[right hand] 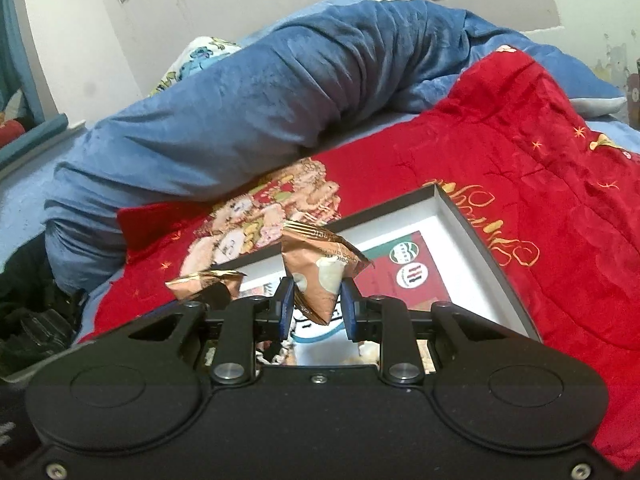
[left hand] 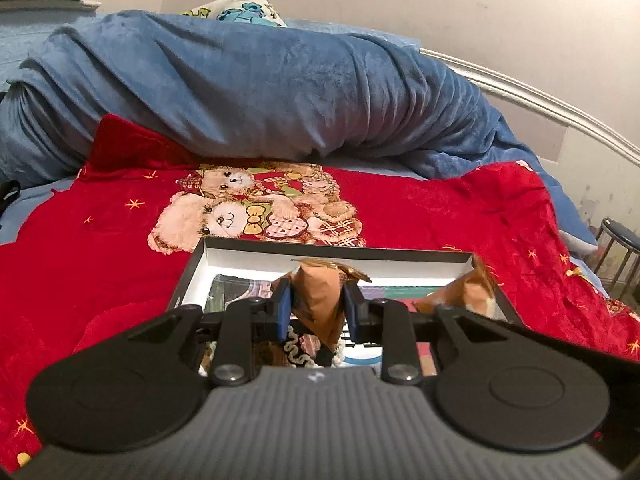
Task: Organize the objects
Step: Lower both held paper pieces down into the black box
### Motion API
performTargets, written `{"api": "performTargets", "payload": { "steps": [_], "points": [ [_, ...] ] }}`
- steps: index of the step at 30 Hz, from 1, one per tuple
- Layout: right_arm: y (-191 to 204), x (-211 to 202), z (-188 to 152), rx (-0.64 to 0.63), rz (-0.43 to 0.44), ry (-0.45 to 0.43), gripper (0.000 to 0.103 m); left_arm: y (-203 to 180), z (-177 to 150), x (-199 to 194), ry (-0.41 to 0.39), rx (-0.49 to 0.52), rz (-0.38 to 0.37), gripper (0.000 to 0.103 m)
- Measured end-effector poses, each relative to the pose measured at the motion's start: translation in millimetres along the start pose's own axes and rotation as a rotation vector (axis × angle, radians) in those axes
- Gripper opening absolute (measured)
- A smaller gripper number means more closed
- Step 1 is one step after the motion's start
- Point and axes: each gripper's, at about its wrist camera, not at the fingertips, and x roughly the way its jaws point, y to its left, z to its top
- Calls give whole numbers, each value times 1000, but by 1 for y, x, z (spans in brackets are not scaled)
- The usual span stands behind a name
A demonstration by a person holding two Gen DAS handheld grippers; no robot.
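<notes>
Two tools (left hand: 316,312) (right hand: 318,308) each grip one snack packet (left hand: 318,300) (right hand: 320,280); one box (left hand: 332,254).

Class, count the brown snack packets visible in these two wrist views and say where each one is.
2. One brown snack packet is pinched in the left gripper over the box; the other is pinched in the right gripper. More may lie hidden under the grippers.

Two crinkled brown-gold snack packets: one (left hand: 318,300) stands upright, pinched between the left gripper's (left hand: 316,308) pads; the other (right hand: 320,280) is likewise clamped in the right gripper (right hand: 316,308). Both are over the open white-lined box (left hand: 256,258).
</notes>
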Motion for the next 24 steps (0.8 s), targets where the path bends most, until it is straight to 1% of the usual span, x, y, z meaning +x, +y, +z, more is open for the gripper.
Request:
{"api": "performTargets", "payload": {
  "steps": [4, 7, 11, 14, 15, 19, 24],
  "points": [
    [-2, 2, -5, 5, -1, 14, 24, -2, 1, -1, -8, 28, 3, 31],
    [-3, -1, -6, -24, -10, 6, 24, -5, -1, -1, -11, 69, 10, 32],
    [-8, -1, -3, -20, -9, 5, 24, -9, -4, 3, 15, 109, 20, 32],
    [-11, -1, -4, -27, -43, -8, 24, -18, -9, 6, 36, 247, 41, 32],
    [-12, 0, -4, -28, -46, -4, 24, -20, -12, 6, 40, 267, 46, 32],
    [-17, 3, -1, -23, -40, -4, 24, -21, -19, 13, 92, 215, -4, 32],
    [-28, 12, 4, 6, -12, 24, 24, -29, -21, 15, 96, 183, -51, 32]
  ]
}}
